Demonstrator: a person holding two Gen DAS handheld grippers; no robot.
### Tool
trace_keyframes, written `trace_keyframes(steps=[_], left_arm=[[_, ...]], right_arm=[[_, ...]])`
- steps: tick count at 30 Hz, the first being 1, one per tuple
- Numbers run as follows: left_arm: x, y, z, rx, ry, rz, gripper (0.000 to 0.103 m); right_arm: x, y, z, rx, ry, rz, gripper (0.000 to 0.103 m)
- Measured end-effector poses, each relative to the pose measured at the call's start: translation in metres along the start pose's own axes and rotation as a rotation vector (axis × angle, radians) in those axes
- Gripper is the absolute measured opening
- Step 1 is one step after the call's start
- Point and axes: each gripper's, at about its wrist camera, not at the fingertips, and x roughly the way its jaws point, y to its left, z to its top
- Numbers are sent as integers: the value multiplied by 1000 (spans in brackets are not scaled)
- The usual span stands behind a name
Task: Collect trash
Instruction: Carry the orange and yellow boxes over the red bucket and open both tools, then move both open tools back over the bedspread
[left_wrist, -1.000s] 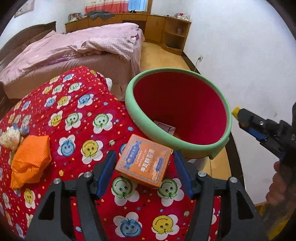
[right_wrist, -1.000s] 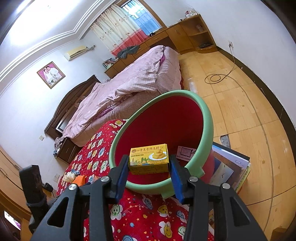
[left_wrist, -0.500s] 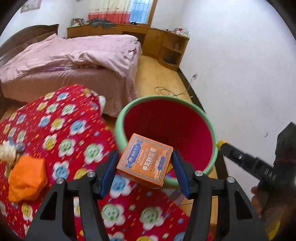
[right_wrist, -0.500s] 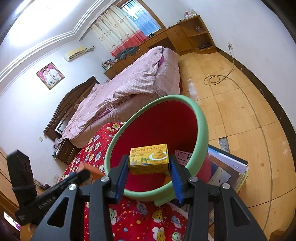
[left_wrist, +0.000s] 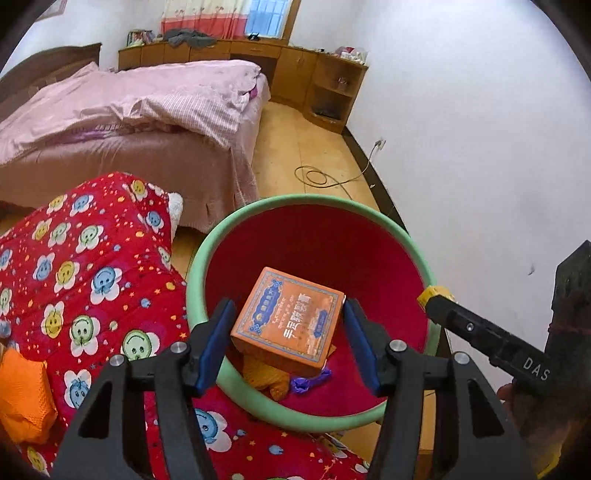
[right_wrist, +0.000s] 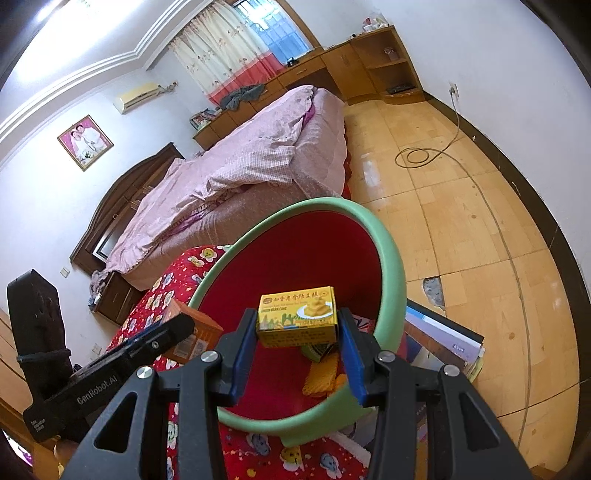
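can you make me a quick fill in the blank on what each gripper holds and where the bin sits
1. The left gripper holds an ____ box over the bin.
2. The right gripper holds a ____ box.
3. The bin has a red inside and a ____ rim.
4. An orange bag lies on the ____ quilt with smiley flowers.

Missing words: orange; yellow; green; red
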Motion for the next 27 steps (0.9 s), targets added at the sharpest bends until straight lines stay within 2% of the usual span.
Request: trace_keyframes(steps=[8, 18, 21, 23, 25, 27], left_arm=[[-17, 18, -1, -58, -35, -23, 61], [-51, 39, -3, -105, -94, 2, 61], [-64, 47, -5, -111, -109, 32, 61], [-73, 55, -5, -118, -122, 55, 61], [-83, 63, -6, -128, -133, 79, 61], [-91, 74, -8, -138, -144, 107, 61]], right_arm=[[24, 11, 6, -45, 38, -6, 46], [42, 30, 9, -102, 70, -18, 47], [42, 31, 8, -101, 73, -10, 47], [41, 32, 7, -98, 79, -5, 50], [41, 33, 5, -91, 81, -9, 59], [40, 32, 4, -78, 83, -4, 60]])
